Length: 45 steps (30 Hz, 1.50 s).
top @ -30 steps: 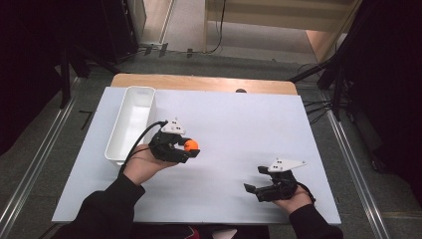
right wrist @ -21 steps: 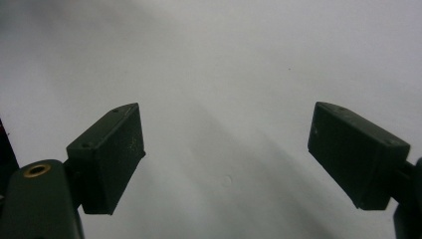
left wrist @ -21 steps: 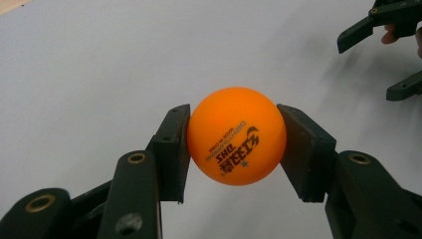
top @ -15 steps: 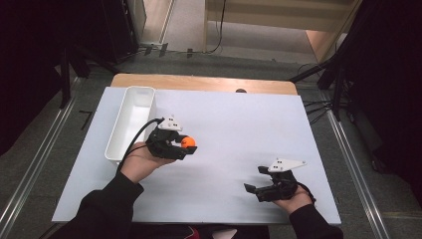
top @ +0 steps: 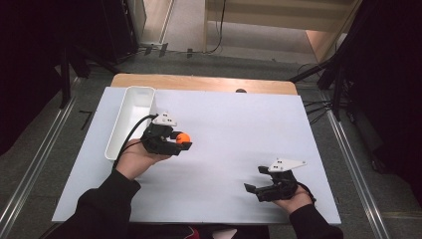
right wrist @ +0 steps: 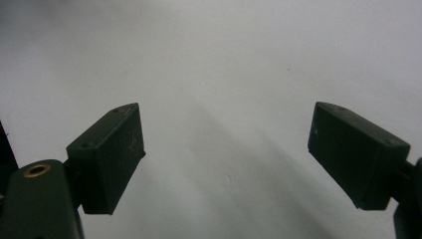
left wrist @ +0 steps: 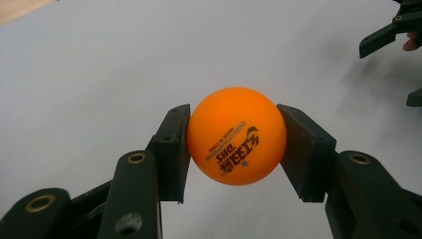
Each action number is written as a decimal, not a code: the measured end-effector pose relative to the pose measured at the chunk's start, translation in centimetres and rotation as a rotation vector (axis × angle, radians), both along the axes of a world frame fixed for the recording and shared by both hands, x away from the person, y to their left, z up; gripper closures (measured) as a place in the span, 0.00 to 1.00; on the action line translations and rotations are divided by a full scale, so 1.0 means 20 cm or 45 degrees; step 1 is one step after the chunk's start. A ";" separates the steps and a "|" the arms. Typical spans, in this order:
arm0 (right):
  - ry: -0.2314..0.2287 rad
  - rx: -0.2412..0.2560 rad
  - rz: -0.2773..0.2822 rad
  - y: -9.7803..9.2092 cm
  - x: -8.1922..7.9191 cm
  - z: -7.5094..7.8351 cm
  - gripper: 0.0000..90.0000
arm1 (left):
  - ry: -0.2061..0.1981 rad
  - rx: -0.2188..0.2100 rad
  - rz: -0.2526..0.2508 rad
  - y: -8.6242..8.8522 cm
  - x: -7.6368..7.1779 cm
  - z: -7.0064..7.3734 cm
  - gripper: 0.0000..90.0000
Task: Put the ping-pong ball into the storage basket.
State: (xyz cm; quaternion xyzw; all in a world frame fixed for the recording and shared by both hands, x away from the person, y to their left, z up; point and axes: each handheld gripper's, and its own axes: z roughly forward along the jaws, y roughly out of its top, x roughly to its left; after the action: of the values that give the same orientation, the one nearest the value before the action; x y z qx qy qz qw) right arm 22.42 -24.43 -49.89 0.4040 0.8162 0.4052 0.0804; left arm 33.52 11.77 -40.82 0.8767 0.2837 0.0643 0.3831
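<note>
Orange ball (left wrist: 236, 136) squeezed between the jaws of the left gripper (top: 180, 143), held over the white counter (top: 234, 124), just beside the white tray (top: 130, 112), right gripper (top: 256, 188) wide apart, holding nothing.

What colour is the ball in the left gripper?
Orange ball with dark printed lettering, clearest in the left gripper view.

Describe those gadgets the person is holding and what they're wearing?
Both the left gripper and the right gripper are black, each ending in two flat, blocky jaws with brass-coloured rivets. A pale grey three-cornered plate sits on top of each, and a black cable trails from the left one. The person wears dark long sleeves.
</note>
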 end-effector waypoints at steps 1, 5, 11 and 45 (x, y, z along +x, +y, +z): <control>0.000 0.000 0.000 0.00 0.00 0.00 0.15 | -0.001 0.001 0.002 0.00 0.00 0.00 0.57; 0.001 0.001 0.001 0.00 0.00 0.00 0.15 | 0.003 0.007 0.010 0.01 0.01 0.00 0.57; 0.007 -0.002 -0.001 0.00 0.00 0.00 0.15 | 0.001 0.002 0.038 0.04 0.02 0.02 0.57; 0.002 -0.009 0.007 0.00 -0.01 0.00 0.15 | -0.008 0.005 0.168 0.18 0.10 0.05 0.57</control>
State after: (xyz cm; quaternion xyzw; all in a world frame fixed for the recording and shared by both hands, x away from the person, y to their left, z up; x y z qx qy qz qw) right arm 22.28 -24.36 -49.84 0.4018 0.8187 0.4024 0.0802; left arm 35.53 15.33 -39.91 0.8566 0.3395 0.0926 0.3773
